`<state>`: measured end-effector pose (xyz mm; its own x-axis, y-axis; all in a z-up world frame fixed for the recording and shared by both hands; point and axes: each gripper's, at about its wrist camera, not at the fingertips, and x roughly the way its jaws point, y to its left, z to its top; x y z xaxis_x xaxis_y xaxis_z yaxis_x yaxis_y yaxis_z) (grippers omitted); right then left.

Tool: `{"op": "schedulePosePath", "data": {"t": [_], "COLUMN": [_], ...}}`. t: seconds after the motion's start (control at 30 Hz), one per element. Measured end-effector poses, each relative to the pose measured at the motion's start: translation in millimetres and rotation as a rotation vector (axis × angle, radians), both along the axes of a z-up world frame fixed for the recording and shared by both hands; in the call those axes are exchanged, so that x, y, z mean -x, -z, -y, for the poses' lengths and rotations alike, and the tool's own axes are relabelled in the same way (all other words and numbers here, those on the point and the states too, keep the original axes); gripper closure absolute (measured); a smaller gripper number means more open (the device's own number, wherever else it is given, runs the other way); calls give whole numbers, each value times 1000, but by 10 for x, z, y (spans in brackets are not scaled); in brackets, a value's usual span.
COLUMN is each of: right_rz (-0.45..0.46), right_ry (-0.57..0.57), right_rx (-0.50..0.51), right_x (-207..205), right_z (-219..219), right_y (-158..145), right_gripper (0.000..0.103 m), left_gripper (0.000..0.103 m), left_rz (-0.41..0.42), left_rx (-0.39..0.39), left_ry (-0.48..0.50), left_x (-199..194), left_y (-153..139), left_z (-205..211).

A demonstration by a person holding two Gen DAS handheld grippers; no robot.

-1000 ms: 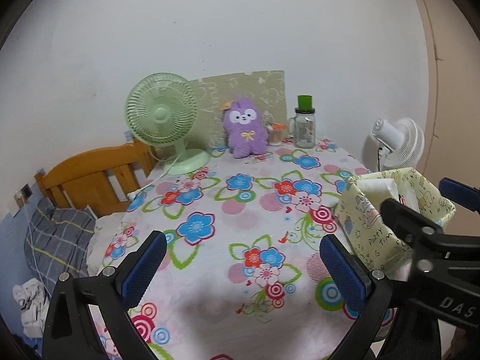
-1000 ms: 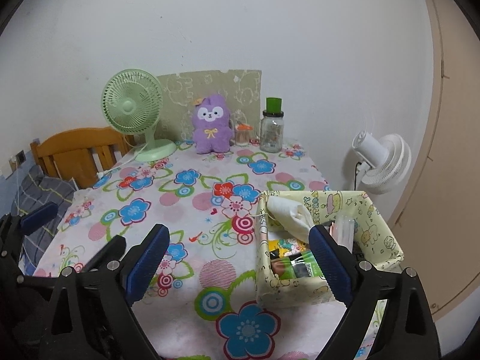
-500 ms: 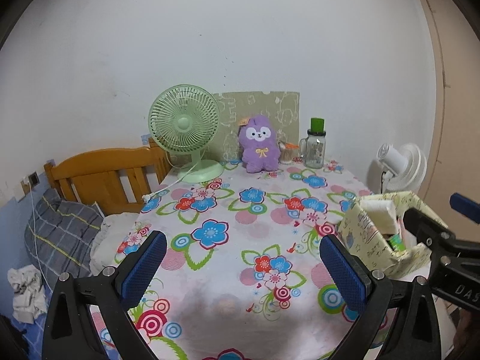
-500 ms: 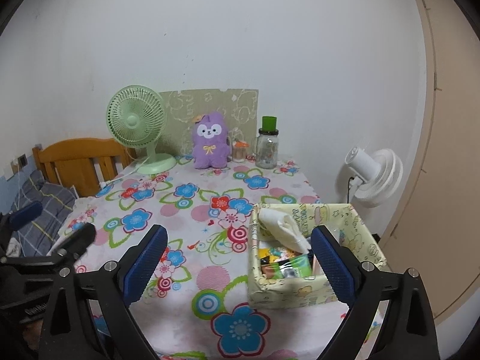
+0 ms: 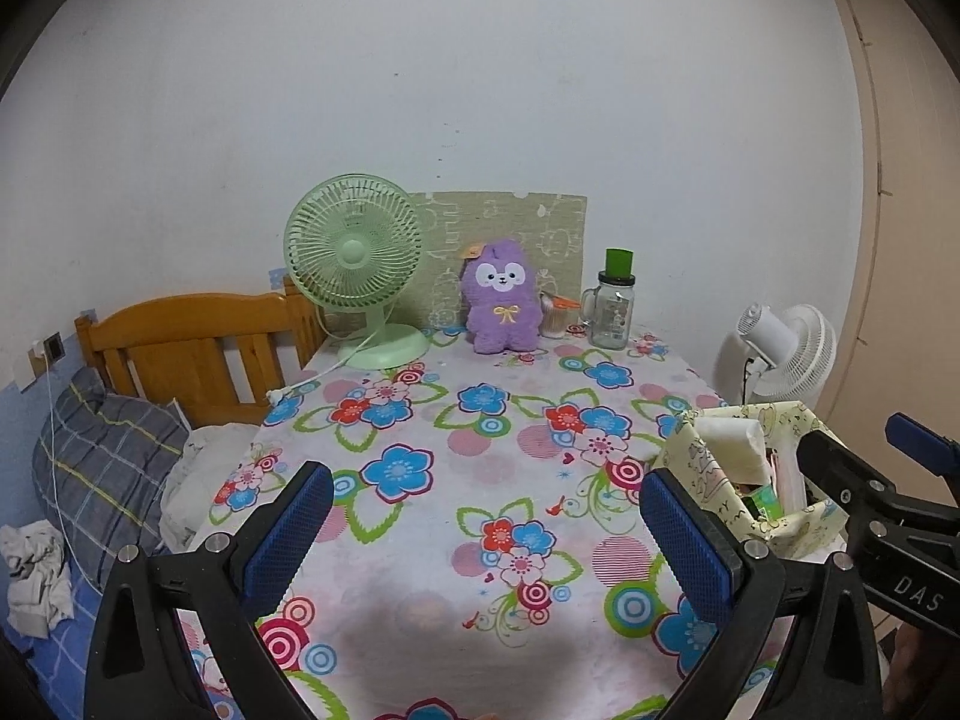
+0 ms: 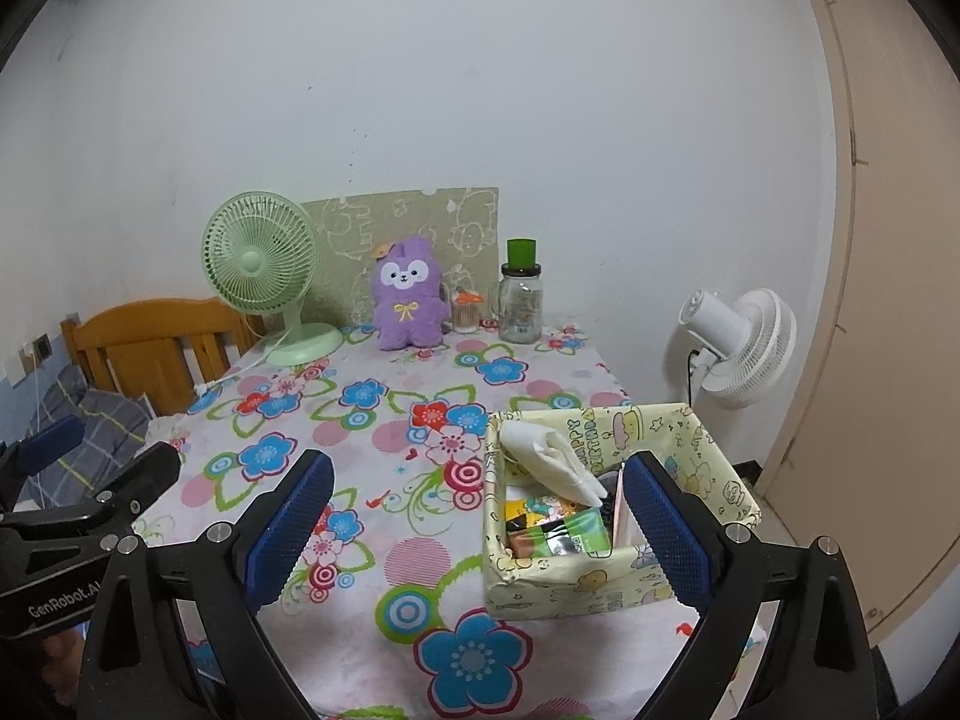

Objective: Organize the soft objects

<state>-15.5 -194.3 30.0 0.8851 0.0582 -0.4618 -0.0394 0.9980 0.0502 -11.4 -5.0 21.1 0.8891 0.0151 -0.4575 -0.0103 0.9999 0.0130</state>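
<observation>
From the left wrist camera, the left gripper (image 5: pixel 480 531) hangs above the near part of a table covered in a flowered cloth (image 5: pixel 480 468), its blue-padded fingers spread wide with nothing between them. At the far end of the table, a purple plush toy (image 5: pixel 501 300) sits upright against a pale green patterned board (image 5: pixel 540 228) — just to its left is a green desk fan (image 5: pixel 355 276), and to its right a small container (image 5: pixel 553 319) and a glass jar with a green lid (image 5: pixel 612 306). A yellow printed box (image 5: pixel 714 480) stands at the right edge of the table, and the right gripper shows beside it at the frame's right margin. A wooden headboard (image 5: pixel 180 342) and a checked pillow (image 5: pixel 102 456) lie to the left of the table, and a white floor fan (image 5: pixel 786 354) stands to its right. From the right wrist camera, the right gripper (image 6: pixel 480 525) is likewise wide open and empty, hovering over the near side of the table with the yellow printed box (image 6: pixel 570 585) just ahead of its right finger — white folded cloth or tissue (image 6: pixel 549 462) and coloured packets lie inside. The purple plush toy (image 6: pixel 409 294) is well apart from the box, at the table's far end.
</observation>
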Motion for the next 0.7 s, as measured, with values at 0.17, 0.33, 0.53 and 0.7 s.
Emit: {"op": "schedulePosePath", "data": {"t": [0.17, 0.33, 0.53, 0.7], "right_rz": [6, 4, 6, 10], "right_ry": [4, 18, 24, 21], "right_rx": [2, -19, -22, -12], "right_x": [2, -12, -20, -25], "right_z": [19, 56, 75, 63], "right_y": [-3, 3, -5, -11], "right_gripper": [4, 4, 4, 4], "left_gripper": [0, 0, 0, 0], "left_rz": [0, -2, -3, -3], "left_rx": [-15, -18, -19, -14], "left_ry": [14, 20, 25, 29], "left_x": [-8, -31, -34, -39], "left_y": [0, -3, -1, 1], "left_z": [62, 95, 120, 121]}}
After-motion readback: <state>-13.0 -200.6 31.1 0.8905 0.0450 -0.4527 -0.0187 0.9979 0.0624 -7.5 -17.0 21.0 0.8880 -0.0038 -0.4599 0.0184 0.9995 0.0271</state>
